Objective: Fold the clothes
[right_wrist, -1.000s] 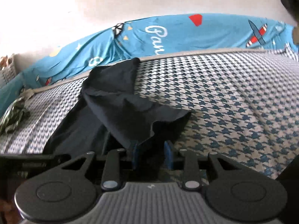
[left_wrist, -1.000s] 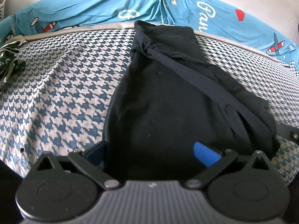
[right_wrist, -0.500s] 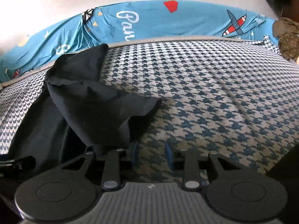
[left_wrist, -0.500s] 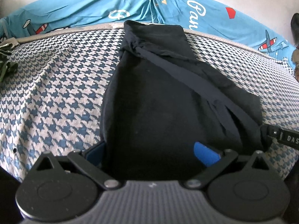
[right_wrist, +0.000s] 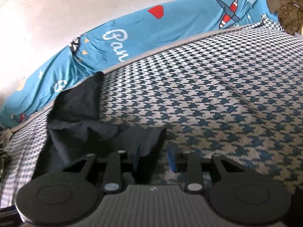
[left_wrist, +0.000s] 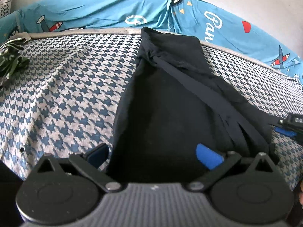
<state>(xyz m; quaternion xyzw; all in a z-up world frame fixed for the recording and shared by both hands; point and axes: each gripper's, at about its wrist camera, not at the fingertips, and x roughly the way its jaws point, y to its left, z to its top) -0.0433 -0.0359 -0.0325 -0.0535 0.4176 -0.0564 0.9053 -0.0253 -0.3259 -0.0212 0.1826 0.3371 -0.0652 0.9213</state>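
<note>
Left gripper [left_wrist: 152, 157]: its 2 blue pads spread wide, the near end of the black garment [left_wrist: 170, 104] lying between them, not pinched. Right gripper [right_wrist: 155, 157]: its 2 pads parted, the left pad just at a corner of the black garment [right_wrist: 98, 132], no grip on it. The garment lies lengthwise on the houndstooth mattress cover [left_wrist: 62, 94], partly folded, a diagonal seam across it, its far end reaching the mattress edge. A green patterned cloth [left_wrist: 11, 60] sits well apart at far left. Beyond, a blue printed sheet [left_wrist: 113, 13] runs along the wall.
</note>
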